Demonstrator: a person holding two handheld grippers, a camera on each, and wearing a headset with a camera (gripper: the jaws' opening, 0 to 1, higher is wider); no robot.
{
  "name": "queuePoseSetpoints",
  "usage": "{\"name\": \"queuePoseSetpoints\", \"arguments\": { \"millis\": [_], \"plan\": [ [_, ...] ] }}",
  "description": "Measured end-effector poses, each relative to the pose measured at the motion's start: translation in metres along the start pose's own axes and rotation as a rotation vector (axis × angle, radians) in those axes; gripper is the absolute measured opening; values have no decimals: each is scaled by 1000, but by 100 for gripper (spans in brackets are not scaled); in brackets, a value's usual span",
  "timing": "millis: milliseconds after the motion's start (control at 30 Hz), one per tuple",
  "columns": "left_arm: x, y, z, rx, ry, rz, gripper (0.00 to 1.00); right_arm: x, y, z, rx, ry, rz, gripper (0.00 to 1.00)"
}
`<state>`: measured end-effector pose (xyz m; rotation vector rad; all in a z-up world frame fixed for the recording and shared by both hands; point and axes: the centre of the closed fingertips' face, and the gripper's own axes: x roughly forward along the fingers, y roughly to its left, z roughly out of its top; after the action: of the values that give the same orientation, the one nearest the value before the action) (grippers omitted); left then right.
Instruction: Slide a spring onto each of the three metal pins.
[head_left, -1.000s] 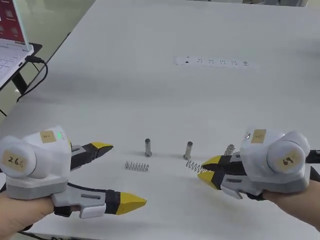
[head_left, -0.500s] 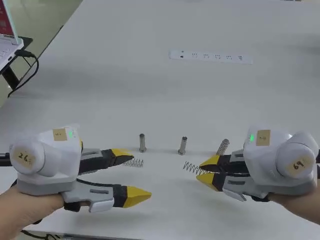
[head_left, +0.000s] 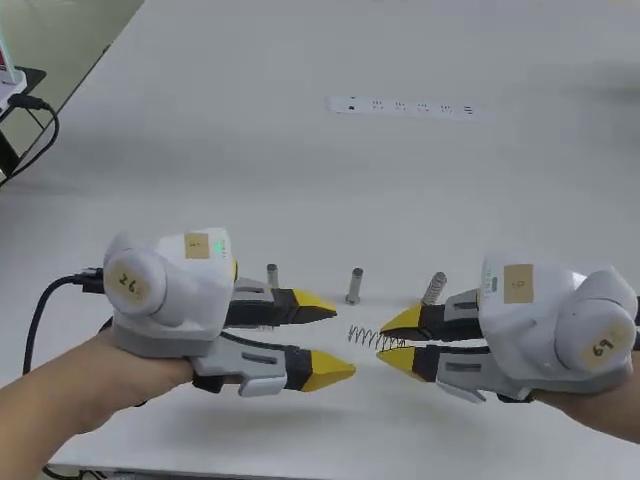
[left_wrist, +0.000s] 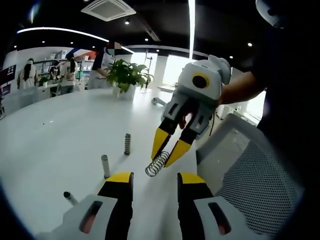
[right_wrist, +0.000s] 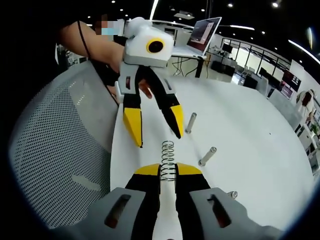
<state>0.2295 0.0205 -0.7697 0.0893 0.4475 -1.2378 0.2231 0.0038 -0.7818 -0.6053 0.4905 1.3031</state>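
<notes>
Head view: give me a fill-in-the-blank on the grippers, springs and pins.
The right gripper holds a spring by one ___.
The left gripper has its fingers ___.
A second spring already sits on ___ of the three pins.
Missing words: end; open; one.

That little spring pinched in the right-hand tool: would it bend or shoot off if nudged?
Probably bendy: the spring is thin, open coil, jutting free of the right gripper, held at one end. Likely very light, so it might flick away. Being round, it could roll if dropped.
</notes>
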Motion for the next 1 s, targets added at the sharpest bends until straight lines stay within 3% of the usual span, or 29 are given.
{"name": "queuePoseSetpoints", "arguments": {
  "millis": [300, 500, 1000],
  "plan": [
    [8, -3, 6, 13, -20, -29, 20, 1, 3, 7, -23, -30, 31, 7],
    [9, -4, 10, 21, -34, -35, 9, 1, 4, 11, -48, -46, 35, 7],
    [10, -9, 11, 23, -31, -46, 7, -4, 8, 14, -77, -59, 62, 7]
  ]
}}
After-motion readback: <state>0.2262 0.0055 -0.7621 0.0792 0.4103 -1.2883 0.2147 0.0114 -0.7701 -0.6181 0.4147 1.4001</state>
